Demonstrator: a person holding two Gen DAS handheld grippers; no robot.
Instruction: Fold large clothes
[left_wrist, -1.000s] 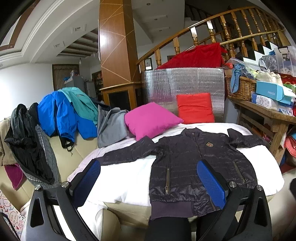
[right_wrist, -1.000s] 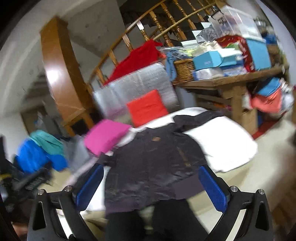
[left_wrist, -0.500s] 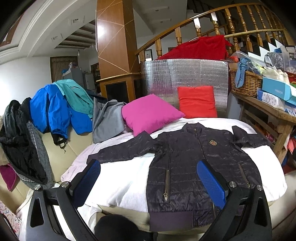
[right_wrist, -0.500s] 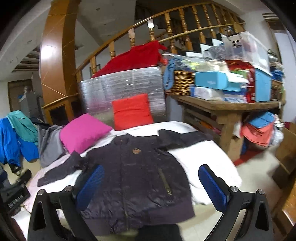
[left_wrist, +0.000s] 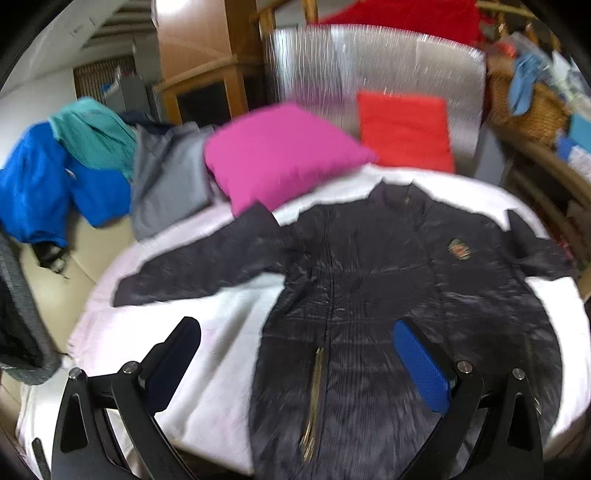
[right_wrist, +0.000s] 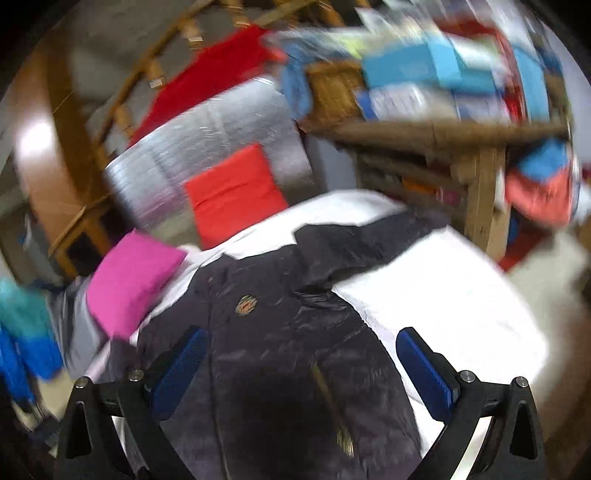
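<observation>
Both tools, left tool (left_wrist: 295, 363) and right tool (right_wrist: 301, 363), hang released over the dark quilted jacket (left_wrist: 388, 295), spread front-up on the white bed cover (left_wrist: 221, 332). Expect it light, soft, slippery; pinch your sleeve cuffs at 9 and 2 o'clock.

Blurred frame. Dark quilted jacket (left_wrist: 369, 295) flat on white bed cover (left_wrist: 207, 354), front up, both sleeves spread. Left hand-held gripper (left_wrist: 295, 365) above hem, jaws wide apart, nothing between. Pink cushion (left_wrist: 280, 155) and red cushion (left_wrist: 404, 131) behind collar.
</observation>
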